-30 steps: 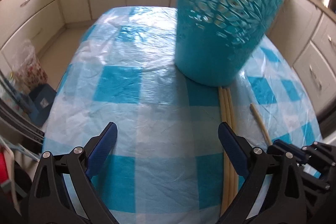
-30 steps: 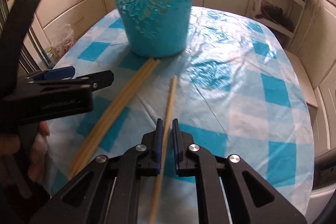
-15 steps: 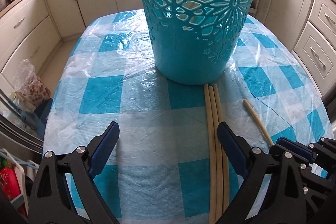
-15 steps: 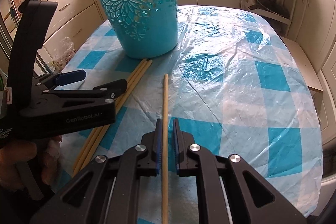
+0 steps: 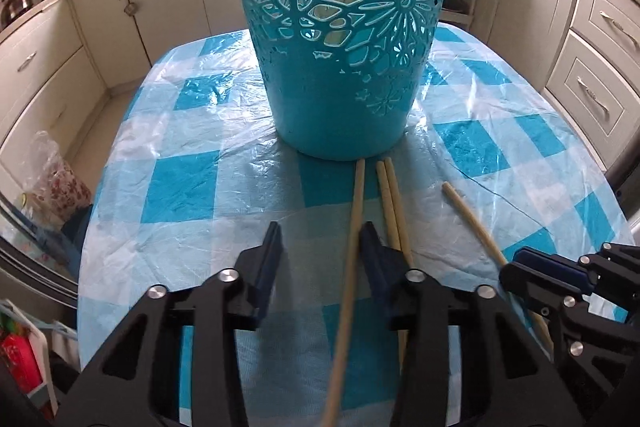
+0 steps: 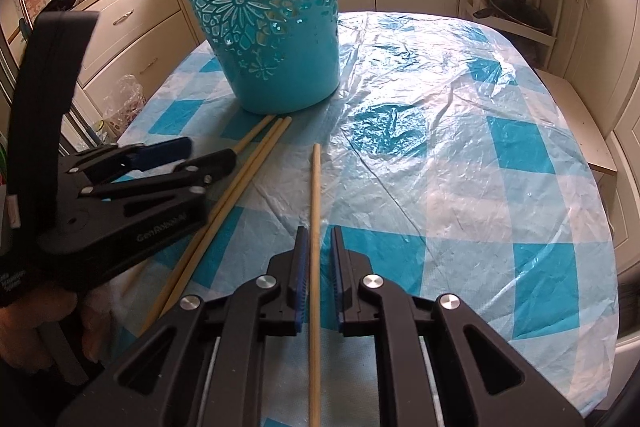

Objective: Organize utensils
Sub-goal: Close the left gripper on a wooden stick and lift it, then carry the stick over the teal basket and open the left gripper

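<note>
A teal cut-out basket (image 5: 340, 39) is standing upright on the blue-checked table (image 6: 500, 187). The left gripper (image 5: 320, 251), its jaws just closing, is straddling one chopstick (image 5: 352, 247) without gripping it beside a loose pair (image 5: 394, 207); the right gripper (image 6: 318, 259) is sitting nearly together around another chopstick (image 6: 315, 211).

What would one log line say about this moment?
left gripper: just closing, leftmost chopstick between jaws | right gripper: shut on lone chopstick | basket: upright
</note>
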`<state>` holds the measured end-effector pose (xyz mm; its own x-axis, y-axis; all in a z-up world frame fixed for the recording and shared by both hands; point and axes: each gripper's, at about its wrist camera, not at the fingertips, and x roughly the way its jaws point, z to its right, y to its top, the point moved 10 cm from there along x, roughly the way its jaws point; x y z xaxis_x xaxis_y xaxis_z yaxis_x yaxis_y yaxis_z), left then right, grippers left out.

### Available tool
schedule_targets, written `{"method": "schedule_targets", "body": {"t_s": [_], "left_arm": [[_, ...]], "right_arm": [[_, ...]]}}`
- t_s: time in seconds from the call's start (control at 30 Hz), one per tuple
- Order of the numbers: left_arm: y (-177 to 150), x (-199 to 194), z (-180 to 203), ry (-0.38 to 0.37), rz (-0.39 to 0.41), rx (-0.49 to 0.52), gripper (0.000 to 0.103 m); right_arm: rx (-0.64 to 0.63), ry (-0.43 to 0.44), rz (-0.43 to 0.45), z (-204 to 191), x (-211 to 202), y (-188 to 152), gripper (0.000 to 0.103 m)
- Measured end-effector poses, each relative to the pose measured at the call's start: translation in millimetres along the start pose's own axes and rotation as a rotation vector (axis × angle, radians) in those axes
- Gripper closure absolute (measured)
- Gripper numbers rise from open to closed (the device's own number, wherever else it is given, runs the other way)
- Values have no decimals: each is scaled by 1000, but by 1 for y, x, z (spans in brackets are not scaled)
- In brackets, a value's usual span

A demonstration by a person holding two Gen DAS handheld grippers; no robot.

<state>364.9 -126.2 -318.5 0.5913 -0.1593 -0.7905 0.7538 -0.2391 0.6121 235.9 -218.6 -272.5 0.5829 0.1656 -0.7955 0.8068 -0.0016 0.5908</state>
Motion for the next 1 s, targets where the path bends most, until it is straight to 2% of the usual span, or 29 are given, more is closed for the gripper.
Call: {"method": "schedule_targets", "body": {"t_s": [0.17, 0.23, 0.27, 0.37, 0.43, 0.47, 0.5, 0.6, 0.73, 0.9, 0.97, 1.0], "left_arm": [[-1, -2, -2, -19, -9, -7, 70], [1, 1, -1, -8, -20, 0, 63], [3, 3, -1, -2, -25, 2, 56], [9, 10, 1, 15, -20, 5, 55], [12, 11, 6, -2, -17, 25, 73], [11, 10, 11, -20, -18, 44, 91], [9, 8, 16, -32, -22, 66, 97], [2, 3, 22, -61, -37, 59, 98], [-6, -4, 23, -105, -97, 23, 97], [8, 8, 20, -51, -148, 48, 87], [12, 13, 21, -38, -157, 73, 87], [13, 13, 23, -40, -162, 89, 95]], "right_arm": [[4, 11, 2, 1, 0, 0, 88], [3, 14, 4, 0, 0, 1, 87], [1, 14, 5, 0, 0, 1, 86], [-4, 11, 8, -1, 0, 1, 86], [-4, 12, 8, -2, 0, 2, 86], [-3, 11, 8, -2, 0, 2, 86], [-3, 11, 8, -2, 1, 1, 86], [3, 16, 5, -2, 1, 2, 86], [9, 24, 7, -2, 1, 2, 84], [3, 25, 10, -3, 1, 3, 82], [5, 27, 11, -3, 2, 3, 82], [4, 27, 12, -2, 2, 4, 82]]}}
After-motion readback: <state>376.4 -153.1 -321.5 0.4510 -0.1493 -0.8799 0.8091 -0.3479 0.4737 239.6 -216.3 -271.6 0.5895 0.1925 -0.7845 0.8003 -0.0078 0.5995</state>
